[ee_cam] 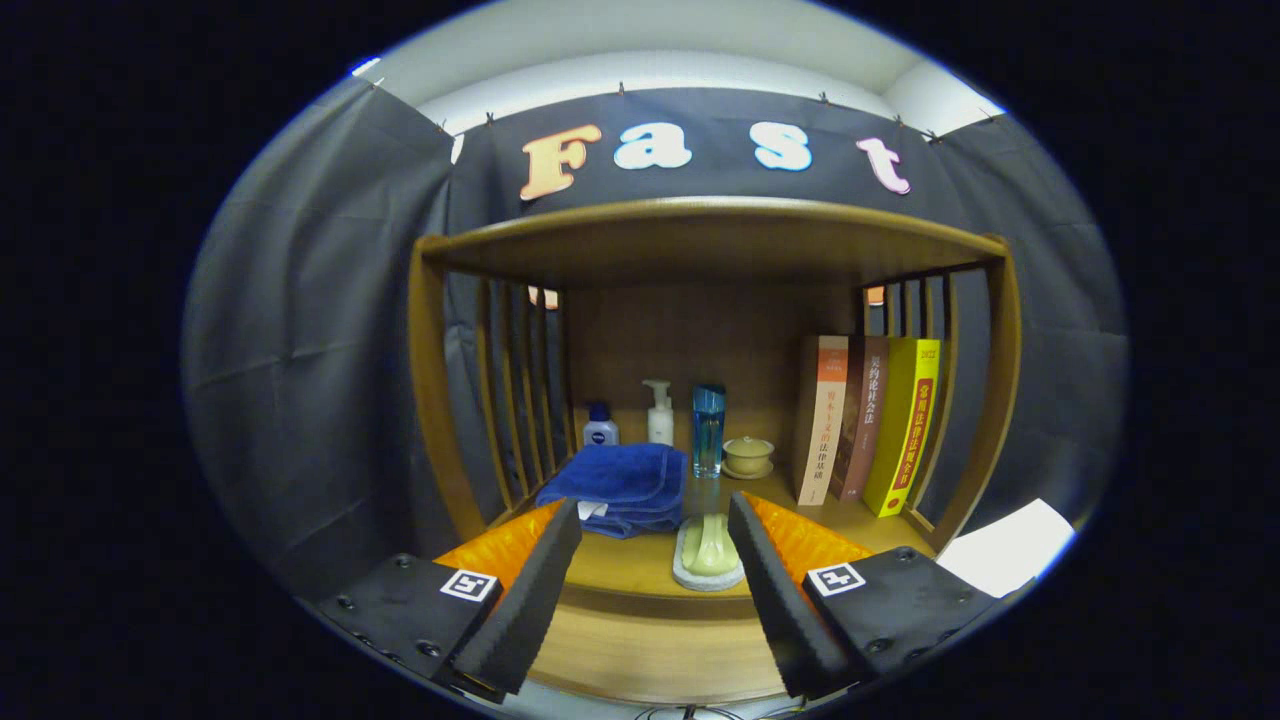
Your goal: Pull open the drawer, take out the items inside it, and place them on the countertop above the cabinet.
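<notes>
The drawer itself I cannot pick out with any certainty: the camera looks straight into an open wooden cabinet with slatted sides, and the pale wood band at the near edge, below and between the fingers, may be the countertop or the top of a drawer front, but the curved view is too poor there to say which. No handle is visible.

The gripper has its two black, orange-backed fingers spread wide apart, holding nothing. Between the fingertips, just beyond them on the shelf, lies a pale green ribbed item on a grey dish, possibly a soap rest. To the left of it, near the left fingertip, sits a folded blue towel. Farther back stand a small white bottle with a blue cap, a white pump bottle, a tall blue bottle and a small lidded cup. On the right lean three books. A white sheet lies outside the cabinet to the right.

As for progress, I judge the task barely begun, or not begun: the fingers are free, nothing is being carried, and no open drawer can be seen. Pulling the drawer, lifting out its contents and setting them on top all appear to remain.
</notes>
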`<state>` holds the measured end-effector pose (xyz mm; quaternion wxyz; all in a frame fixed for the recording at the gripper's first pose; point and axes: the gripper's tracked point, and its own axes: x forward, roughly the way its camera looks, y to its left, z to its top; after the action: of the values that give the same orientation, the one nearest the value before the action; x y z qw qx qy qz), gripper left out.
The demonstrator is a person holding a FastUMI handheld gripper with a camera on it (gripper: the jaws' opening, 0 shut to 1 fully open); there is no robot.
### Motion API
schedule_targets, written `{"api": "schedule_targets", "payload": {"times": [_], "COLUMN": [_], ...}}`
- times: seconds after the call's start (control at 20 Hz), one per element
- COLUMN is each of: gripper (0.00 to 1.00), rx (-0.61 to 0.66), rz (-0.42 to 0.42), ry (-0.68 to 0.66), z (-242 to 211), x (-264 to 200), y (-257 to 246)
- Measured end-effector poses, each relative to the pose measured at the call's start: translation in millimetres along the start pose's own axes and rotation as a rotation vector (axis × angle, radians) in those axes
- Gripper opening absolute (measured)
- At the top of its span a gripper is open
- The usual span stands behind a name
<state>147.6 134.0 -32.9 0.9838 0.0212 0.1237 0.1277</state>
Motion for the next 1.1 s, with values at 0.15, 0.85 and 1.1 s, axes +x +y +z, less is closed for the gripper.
{"api": "schedule_targets", "payload": {"times": [0.15, 0.85, 1.1], "gripper": [0.97, 0.97, 0.96], "rx": [0.025, -0.057, -0.073], "rz": [0.006, -0.060, -0.052], "ry": [-0.036, -0.129, -0.119], "z": [-14.9, -130.3, -170.9], "x": [-41.9, -141.3, -146.4], "y": [5.8, 3.4, 3.8]}}
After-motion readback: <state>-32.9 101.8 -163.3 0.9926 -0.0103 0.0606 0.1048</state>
